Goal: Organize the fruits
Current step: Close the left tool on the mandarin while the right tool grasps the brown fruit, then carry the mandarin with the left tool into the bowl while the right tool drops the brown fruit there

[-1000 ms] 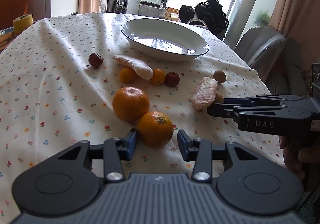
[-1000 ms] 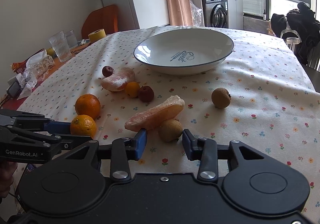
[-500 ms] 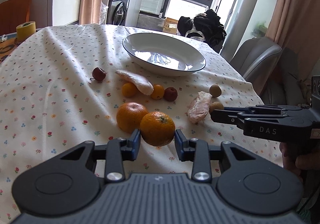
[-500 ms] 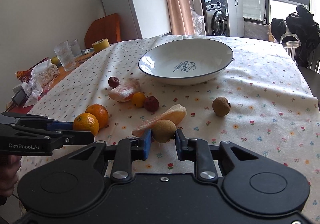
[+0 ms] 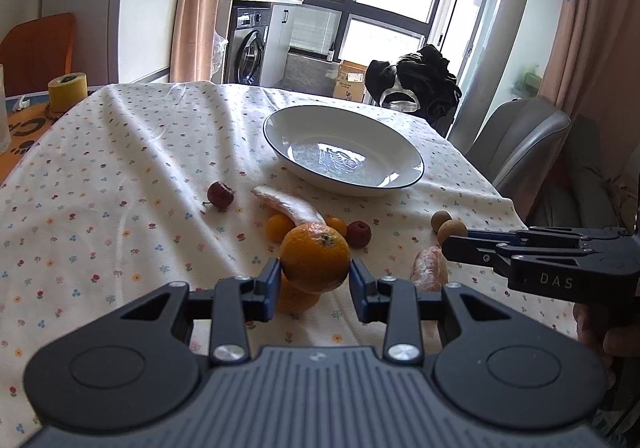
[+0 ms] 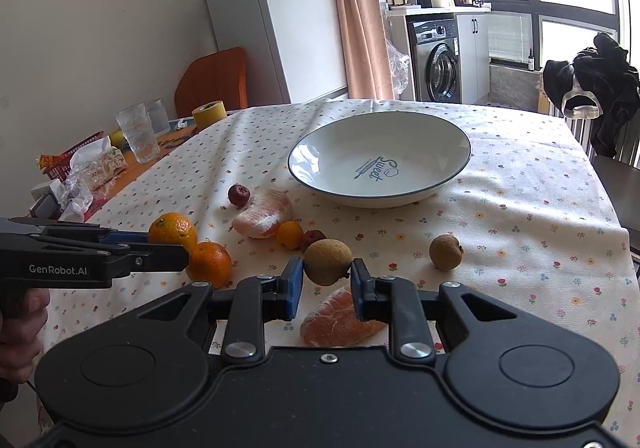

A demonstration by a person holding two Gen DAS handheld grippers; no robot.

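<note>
Orange and round, the orange [image 5: 314,263] sits pinched in the left gripper [image 5: 314,275], stem end up, lifted off the cloth [image 5: 120,176]; a second ago it lay there. The right gripper [image 6: 327,275] squeezes a rough brown longan [image 6: 328,262], now raised too. The long peeled wedge [image 6: 338,322] lies below. The smooth white bowl [image 6: 456,172] waits ahead.

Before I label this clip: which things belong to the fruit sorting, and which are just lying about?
Job:
- left gripper holding an orange
- right gripper holding a brown fruit
- plate
- second orange
- pomelo segment

Lying about:
- tape roll
- glasses
- snack wrappers
</note>
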